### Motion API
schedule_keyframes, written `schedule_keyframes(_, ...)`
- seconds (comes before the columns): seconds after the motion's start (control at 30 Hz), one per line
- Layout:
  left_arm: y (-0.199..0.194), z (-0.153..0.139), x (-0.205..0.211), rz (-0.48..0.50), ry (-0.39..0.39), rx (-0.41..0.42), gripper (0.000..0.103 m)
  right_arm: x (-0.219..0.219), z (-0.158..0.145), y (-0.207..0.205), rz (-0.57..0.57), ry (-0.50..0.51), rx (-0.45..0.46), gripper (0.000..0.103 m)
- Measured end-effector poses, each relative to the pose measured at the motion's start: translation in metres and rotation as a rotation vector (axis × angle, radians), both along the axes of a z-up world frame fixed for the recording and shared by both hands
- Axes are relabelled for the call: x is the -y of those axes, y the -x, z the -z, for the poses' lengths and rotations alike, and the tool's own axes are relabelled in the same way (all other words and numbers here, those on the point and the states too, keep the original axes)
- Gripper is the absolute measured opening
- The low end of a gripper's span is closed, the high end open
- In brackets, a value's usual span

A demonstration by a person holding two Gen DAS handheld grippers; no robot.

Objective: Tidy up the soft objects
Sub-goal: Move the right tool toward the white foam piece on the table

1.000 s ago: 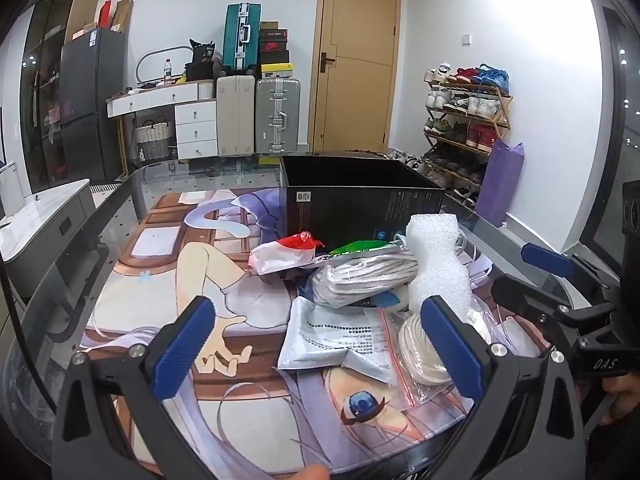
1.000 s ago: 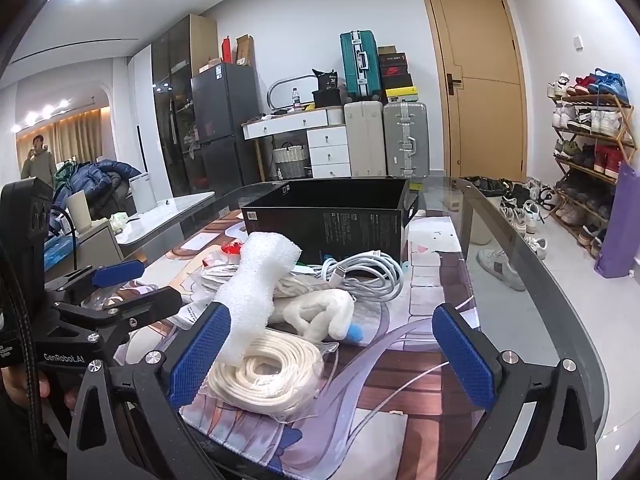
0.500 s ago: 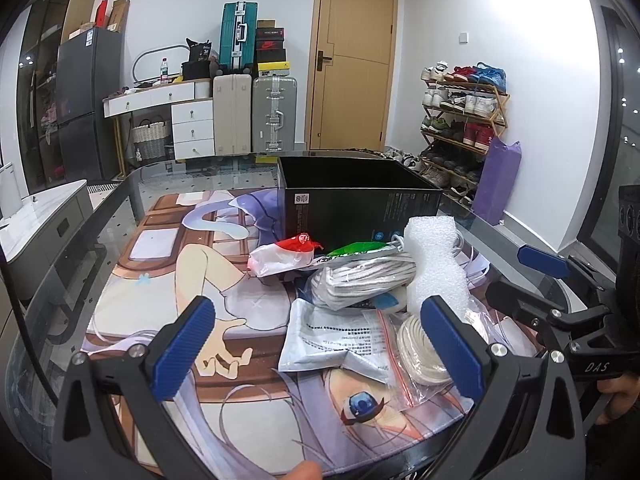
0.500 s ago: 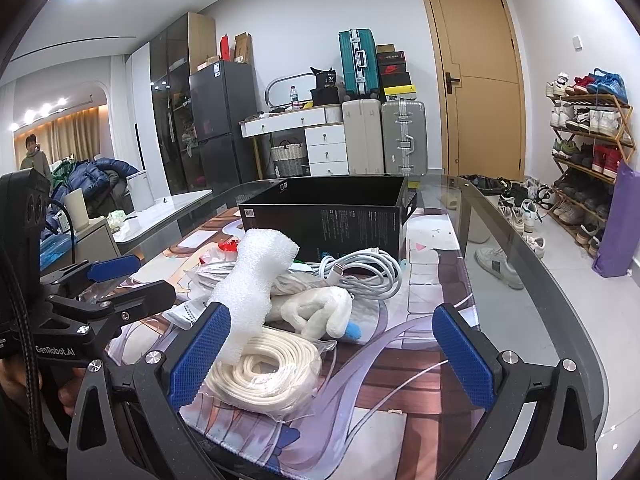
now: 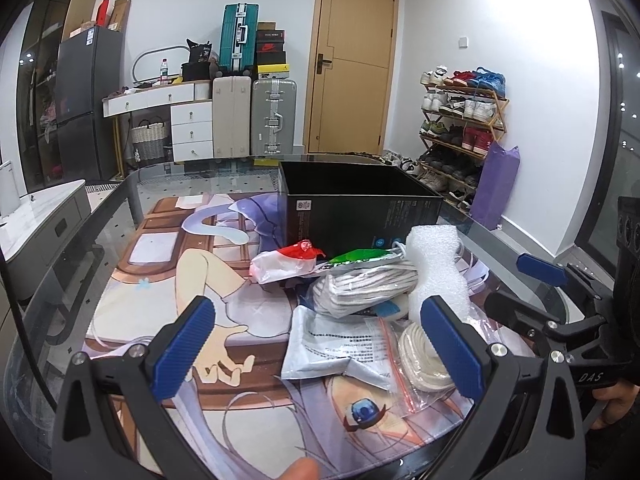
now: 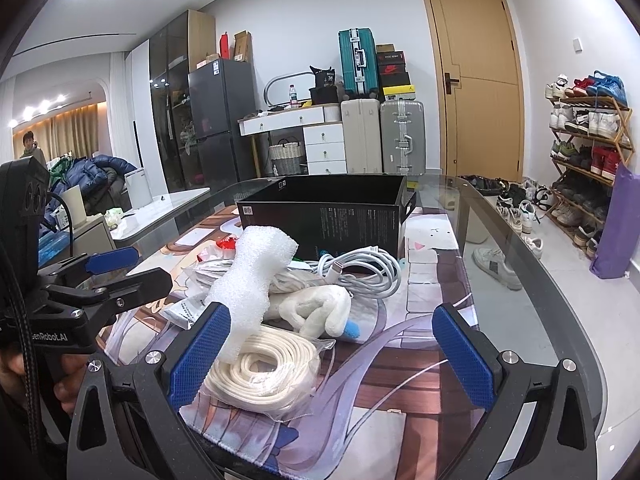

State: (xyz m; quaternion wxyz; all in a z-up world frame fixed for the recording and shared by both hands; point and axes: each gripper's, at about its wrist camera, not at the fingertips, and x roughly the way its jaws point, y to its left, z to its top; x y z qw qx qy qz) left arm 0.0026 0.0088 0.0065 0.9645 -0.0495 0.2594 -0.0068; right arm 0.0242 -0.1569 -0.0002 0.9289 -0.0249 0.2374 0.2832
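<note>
We hold both blue-padded grippers, left (image 5: 318, 342) and right (image 6: 330, 354), spread wide and empty. At centre frame, the white foam roll (image 6: 256, 272), bagged cream rope coil (image 6: 260, 370) and white cable bundle (image 5: 360, 286) lie piled before the open black cardboard box (image 5: 360, 208).

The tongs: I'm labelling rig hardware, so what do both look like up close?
Both tongs, left and right, have matte black angular frames with silver screws and textured blue finger pads. The left body reads "GenRobot.AI" and has a black braided cable; the right body reads "DAS". Bare fingers grip both handles.
</note>
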Motion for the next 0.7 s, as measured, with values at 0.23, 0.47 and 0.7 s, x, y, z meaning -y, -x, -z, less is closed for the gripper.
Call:
schedule_keyframes(0.23, -0.0009, 0.0015, -0.0070, -0.007, 0.005, -0.015, 0.103, -0.0028, -0.0008, 0.0019, 0.001, 0.012, -0.002, 0.103)
schedule_keyframes(0.47, -0.0011, 0.0014, -0.0092, -0.010, 0.005, -0.018, 0.103, -0.0028, -0.0012, 0.0032, 0.002, 0.014, 0.000, 0.103)
schedule_keyframes(0.7, -0.0021, 0.0002, -0.0084, 0.000, -0.005, -0.013, 0.103, -0.0044, -0.0008, 0.0033, -0.004, 0.020, -0.002, 0.103)
